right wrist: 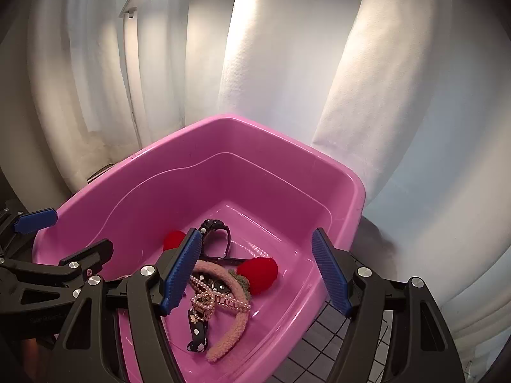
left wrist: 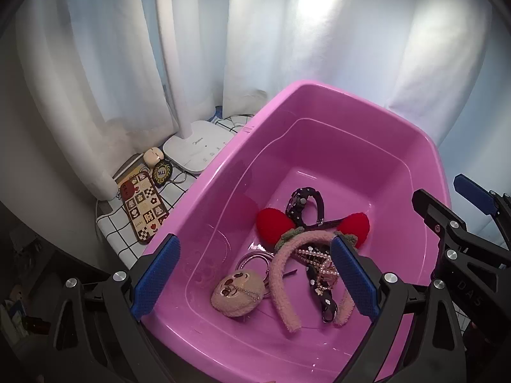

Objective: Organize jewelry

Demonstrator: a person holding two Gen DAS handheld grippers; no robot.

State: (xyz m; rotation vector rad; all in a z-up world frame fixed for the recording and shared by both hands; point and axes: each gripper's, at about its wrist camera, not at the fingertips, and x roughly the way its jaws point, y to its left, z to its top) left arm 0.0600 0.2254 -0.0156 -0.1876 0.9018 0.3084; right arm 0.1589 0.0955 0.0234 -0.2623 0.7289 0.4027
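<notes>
A pink plastic tub (left wrist: 412, 146) (right wrist: 287, 140) holds the jewelry. Inside lie a fluffy pink headband with red hearts (left wrist: 281, 271) (right wrist: 236, 319), a black watch (left wrist: 303, 201) (right wrist: 220, 236), a pearl hair clip (left wrist: 322, 268) (right wrist: 207, 300), a black flowered strap (left wrist: 325, 303) (right wrist: 198, 335), thin hair rings (left wrist: 252, 257) and a beige plush face charm (left wrist: 238, 292). My left gripper (left wrist: 255, 281) is open and empty above the tub's near end. My right gripper (right wrist: 258, 274) is open and empty above the headband; it also shows at the right of the left wrist view (left wrist: 447, 204).
The tub stands on a white grid-pattern cloth (left wrist: 118, 233) (right wrist: 322, 344). Left of the tub are a patterned phone case (left wrist: 143, 207), a small badge (left wrist: 162, 172), a cream earbud case (left wrist: 151, 156) and a white lamp base (left wrist: 198, 146). White curtains (left wrist: 287, 32) hang behind.
</notes>
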